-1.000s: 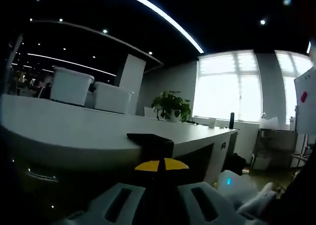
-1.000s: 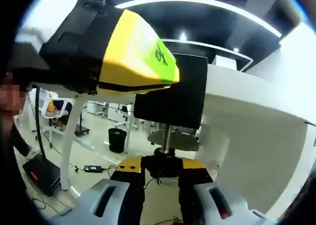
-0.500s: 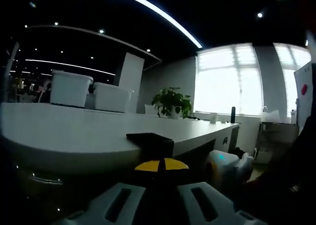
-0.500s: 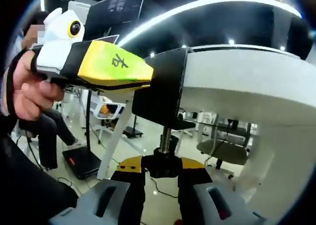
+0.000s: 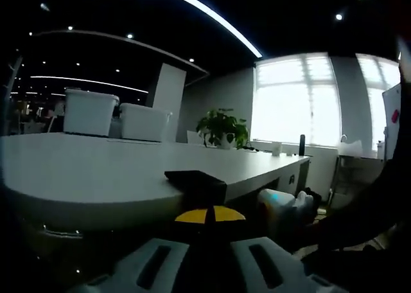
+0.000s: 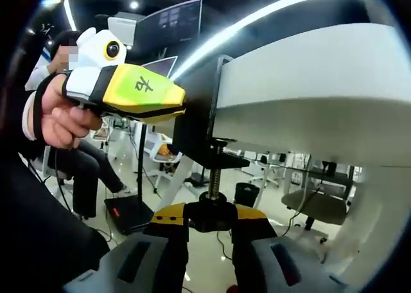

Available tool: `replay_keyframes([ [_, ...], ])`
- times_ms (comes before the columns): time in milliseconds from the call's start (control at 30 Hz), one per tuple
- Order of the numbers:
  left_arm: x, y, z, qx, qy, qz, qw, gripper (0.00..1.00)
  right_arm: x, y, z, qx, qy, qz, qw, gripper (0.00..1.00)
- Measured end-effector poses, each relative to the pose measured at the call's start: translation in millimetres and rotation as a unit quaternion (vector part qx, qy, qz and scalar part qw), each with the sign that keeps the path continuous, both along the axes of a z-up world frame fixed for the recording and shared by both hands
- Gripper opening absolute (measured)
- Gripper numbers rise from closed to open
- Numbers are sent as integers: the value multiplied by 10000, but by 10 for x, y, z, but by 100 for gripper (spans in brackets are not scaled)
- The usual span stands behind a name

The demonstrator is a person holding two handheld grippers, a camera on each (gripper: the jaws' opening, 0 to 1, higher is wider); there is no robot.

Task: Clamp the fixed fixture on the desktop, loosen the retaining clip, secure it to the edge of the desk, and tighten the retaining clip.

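One black fixture [image 6: 204, 123] astride desk [image 6: 308, 81] edge

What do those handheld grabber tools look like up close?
Each gripper has pale grey jaws with slotted cut-outs, tipped with yellow-and-black pads. Seen from the right gripper view, the left gripper has a white rear, a black band and a yellow-green front bearing a dark handwritten mark. The hand holding it has a dark strap and a dark sleeve. The right gripper looks the same.
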State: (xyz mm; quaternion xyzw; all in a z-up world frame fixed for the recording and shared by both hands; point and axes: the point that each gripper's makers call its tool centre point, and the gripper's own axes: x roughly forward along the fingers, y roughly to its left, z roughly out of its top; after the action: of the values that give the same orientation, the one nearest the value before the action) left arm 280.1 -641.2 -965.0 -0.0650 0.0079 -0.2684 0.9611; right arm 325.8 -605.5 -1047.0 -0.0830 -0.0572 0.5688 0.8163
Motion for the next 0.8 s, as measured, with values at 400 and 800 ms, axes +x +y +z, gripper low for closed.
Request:
replay_keyframes([
  [400, 19, -6, 1, 33, 87, 12, 10000, 1, -17, -19, -42, -177, 380, -274, 9987, 22],
  [800, 30, 6, -3, -56, 53, -225, 9997, 1, -165, -98, -164, -136, 588, -2108, 9757, 44],
])
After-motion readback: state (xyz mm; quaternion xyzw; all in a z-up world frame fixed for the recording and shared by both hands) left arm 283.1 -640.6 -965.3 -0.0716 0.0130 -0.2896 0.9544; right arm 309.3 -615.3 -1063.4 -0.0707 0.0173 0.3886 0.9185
